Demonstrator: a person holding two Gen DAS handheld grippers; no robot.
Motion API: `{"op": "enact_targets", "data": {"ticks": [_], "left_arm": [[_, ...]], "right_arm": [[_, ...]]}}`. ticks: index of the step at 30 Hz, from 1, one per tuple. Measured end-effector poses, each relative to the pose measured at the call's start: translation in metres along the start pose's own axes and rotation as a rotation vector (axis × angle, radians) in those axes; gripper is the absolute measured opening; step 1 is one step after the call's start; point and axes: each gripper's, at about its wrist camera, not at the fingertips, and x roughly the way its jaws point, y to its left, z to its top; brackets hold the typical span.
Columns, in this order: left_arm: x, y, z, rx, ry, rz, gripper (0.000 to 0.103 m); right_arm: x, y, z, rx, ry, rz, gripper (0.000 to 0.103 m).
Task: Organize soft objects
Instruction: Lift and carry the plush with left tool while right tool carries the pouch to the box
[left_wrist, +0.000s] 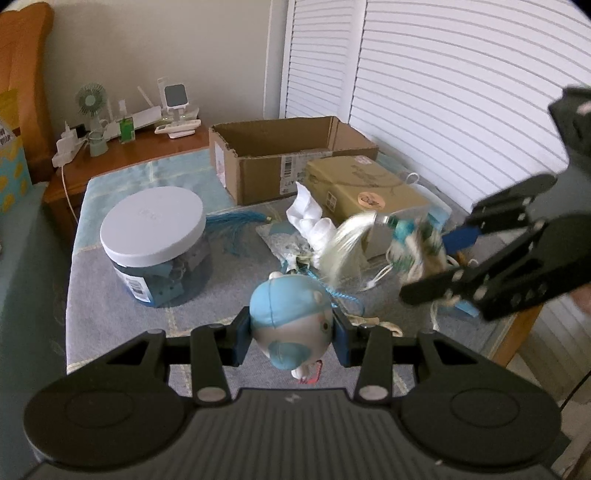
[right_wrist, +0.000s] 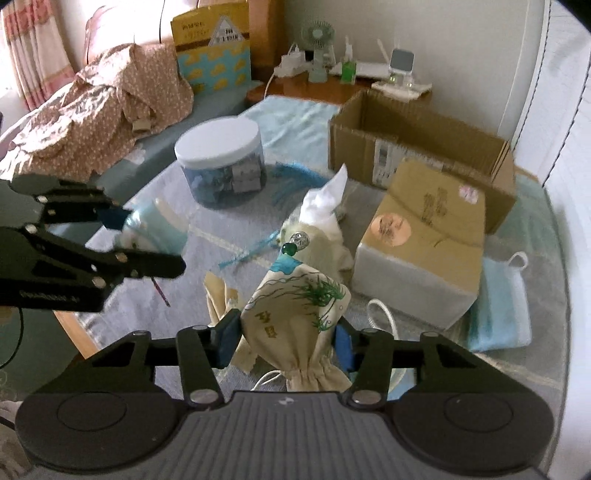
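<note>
My left gripper (left_wrist: 291, 332) is shut on a small blue and grey plush toy (left_wrist: 291, 325) and holds it above the table's near side; it also shows at the left of the right wrist view (right_wrist: 147, 236). My right gripper (right_wrist: 286, 334) is shut on a beige drawstring pouch (right_wrist: 299, 310) with a green print and a pale tassel. In the left wrist view it (left_wrist: 439, 258) holds the blurred pouch (left_wrist: 410, 243) at the right. A white cloth (left_wrist: 310, 218) and a blue tassel (left_wrist: 236, 221) lie mid-table. An open cardboard box (left_wrist: 258, 162) stands at the back.
A round jar with a white lid (left_wrist: 159, 251) stands on the left of the cloth-covered table (left_wrist: 110, 332). A closed tan box (left_wrist: 365, 192) sits before the open one. A blue face mask (right_wrist: 498, 314) lies at the right. A side table with a small fan (left_wrist: 92, 107) is behind.
</note>
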Motion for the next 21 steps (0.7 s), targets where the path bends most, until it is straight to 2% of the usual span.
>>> {"op": "enact_targets", "data": {"ticks": [10, 21], "left_arm": [[-0.005, -0.005, 0.008, 0.038, 0.000, 0.003, 0.043], [-0.009, -0.006, 0.040, 0.089, -0.060, 0.006, 0.043]], "right_arm": [[-0.041, -0.013, 0.029, -0.014, -0.120, -0.048, 0.056], [-0.062, -0.038, 0.063, -0.027, -0.229, -0.113, 0.056]]}}
